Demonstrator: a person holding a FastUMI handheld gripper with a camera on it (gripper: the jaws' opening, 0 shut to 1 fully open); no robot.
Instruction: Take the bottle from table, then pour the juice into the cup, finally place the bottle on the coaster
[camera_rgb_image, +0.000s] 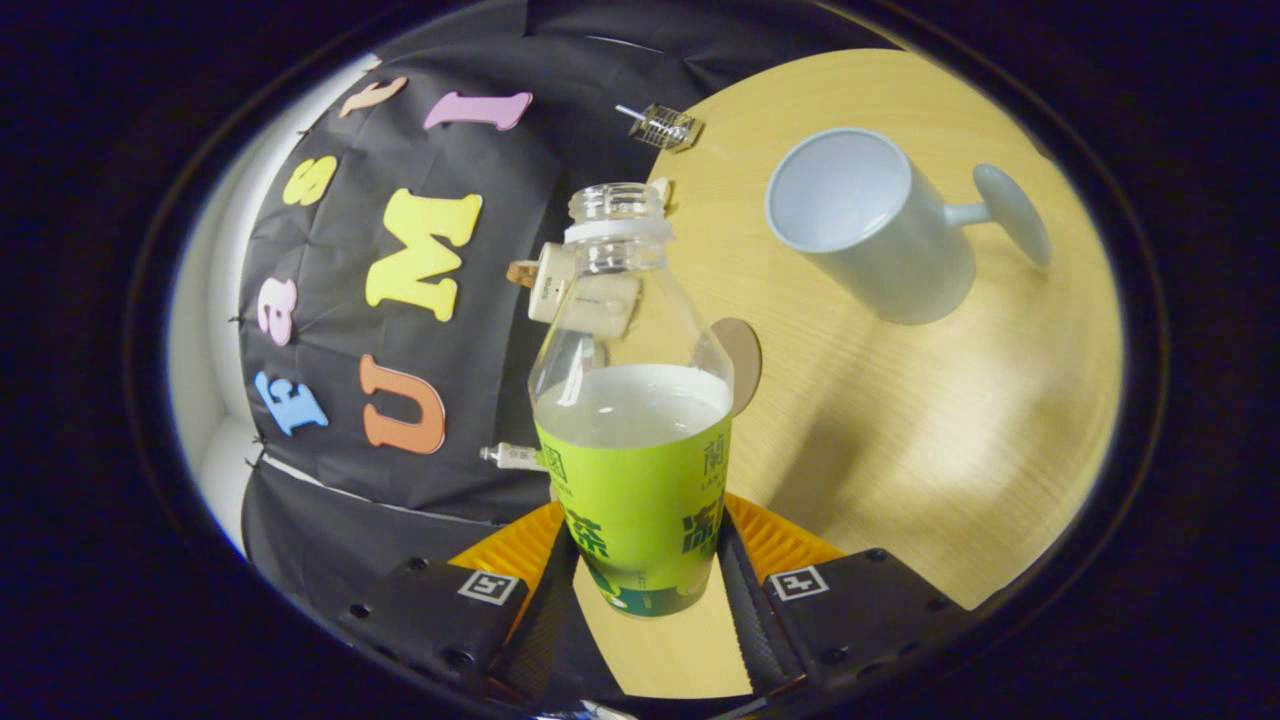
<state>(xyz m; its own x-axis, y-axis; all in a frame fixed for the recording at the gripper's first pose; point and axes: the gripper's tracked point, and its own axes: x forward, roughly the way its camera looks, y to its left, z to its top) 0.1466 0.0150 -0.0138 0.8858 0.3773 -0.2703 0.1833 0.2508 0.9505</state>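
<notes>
A clear bottle with a green label and no cap sits between my fingers, about half full of pale juice. My gripper is shut on the bottle's lower part, one pad pressing on each side. The whole view is rolled, so the wooden table looks tilted. Beyond the bottle's mouth and off to one side stands a pale grey cup with a handle, its opening turned toward me and its inside looking empty. A round brown coaster peeks out from behind the bottle's shoulder.
A small wire object lies at the table's far edge. Small cream blocks show through and beside the bottle's neck. A small white tube lies by the table edge near the black cloth wall.
</notes>
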